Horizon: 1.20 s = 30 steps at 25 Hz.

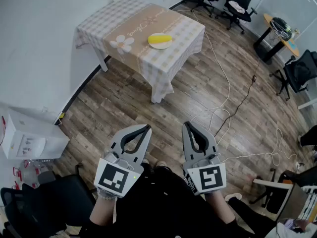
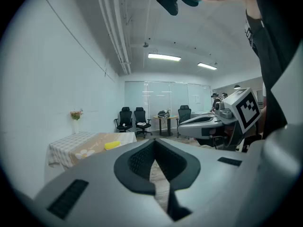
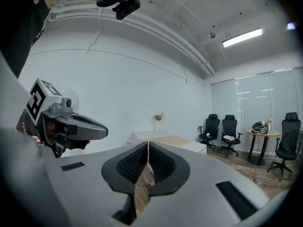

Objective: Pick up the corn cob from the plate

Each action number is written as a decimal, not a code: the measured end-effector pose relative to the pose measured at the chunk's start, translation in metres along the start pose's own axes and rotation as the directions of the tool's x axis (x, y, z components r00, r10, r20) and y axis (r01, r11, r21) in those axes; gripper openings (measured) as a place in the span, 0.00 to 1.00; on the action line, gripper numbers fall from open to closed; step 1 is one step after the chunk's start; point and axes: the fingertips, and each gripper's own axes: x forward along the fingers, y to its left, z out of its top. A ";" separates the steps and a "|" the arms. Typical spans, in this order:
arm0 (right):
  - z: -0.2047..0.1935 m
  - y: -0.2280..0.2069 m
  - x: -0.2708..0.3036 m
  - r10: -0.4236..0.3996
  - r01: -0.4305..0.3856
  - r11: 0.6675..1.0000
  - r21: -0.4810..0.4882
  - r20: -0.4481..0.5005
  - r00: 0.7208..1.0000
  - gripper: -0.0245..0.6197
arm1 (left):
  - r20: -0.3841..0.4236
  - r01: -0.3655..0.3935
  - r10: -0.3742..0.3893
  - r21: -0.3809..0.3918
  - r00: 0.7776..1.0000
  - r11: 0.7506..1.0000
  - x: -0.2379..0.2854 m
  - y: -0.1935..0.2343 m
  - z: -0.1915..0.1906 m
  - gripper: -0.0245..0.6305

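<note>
Your left claw (image 1: 147, 128), at seven o'clock, is closed on nothing. Your right claw (image 1: 186, 125), at five o'clock, likewise has its tips together and is empty. The corn cob (image 1: 159, 37) lies on the plate (image 1: 159, 45) on the counter (image 1: 133, 24) at twelve o'clock, well apart from both claws.

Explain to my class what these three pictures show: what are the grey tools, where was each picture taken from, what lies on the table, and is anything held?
There is no robot: a person holds a two-jaw gripper in each hand. The head view comes from a camera on the person's head, looking down at the left gripper and right gripper. The other two views come from cameras riding on each gripper. Across the room, a table carries a plate with a yellow corn cob. Both grippers are shut and hold nothing.
</note>
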 end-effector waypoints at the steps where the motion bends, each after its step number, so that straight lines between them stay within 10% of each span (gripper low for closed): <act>1: -0.001 0.000 0.000 0.007 -0.007 1.000 -0.003 0.005 1.000 0.11 | 0.000 -0.001 0.001 0.000 1.000 1.000 0.000 0.000 0.000 0.06; 30: -0.019 -0.027 -0.038 0.072 -0.072 0.997 -0.012 0.027 0.997 0.11 | -0.003 -0.120 0.120 -0.019 0.993 0.993 0.005 -0.035 0.000 0.06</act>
